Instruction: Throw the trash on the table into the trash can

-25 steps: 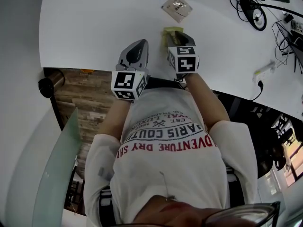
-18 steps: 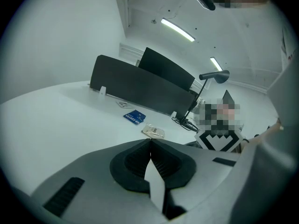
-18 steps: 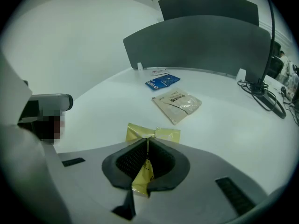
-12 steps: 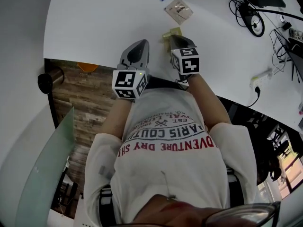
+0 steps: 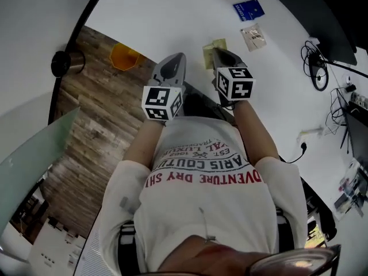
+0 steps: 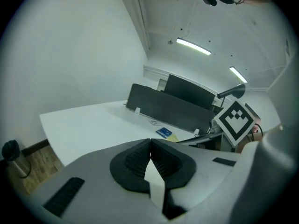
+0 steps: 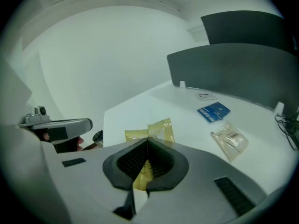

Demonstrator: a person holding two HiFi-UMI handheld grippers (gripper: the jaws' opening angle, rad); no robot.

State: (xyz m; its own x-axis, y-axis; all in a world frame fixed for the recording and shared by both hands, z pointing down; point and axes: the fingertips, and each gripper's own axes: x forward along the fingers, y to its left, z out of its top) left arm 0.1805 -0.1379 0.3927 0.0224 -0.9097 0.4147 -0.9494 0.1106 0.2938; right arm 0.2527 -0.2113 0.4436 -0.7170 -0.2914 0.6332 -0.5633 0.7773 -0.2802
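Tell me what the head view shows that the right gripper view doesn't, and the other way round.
Only the head view: the orange trash can on the wood floor and the person's printed shirt. Only the right gripper view: the right gripper's jaws shut on the yellow wrapper. Both: that wrapper, the blue packet, the clear sachet, the white table.

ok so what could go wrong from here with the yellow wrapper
1. The right gripper is shut on the yellow wrapper, but much of it sticks out past the tips, so it might slip out on the way.
2. The orange trash can sits on the floor beyond the table edge and looks small, so a light wrapper let go from high up could miss it.
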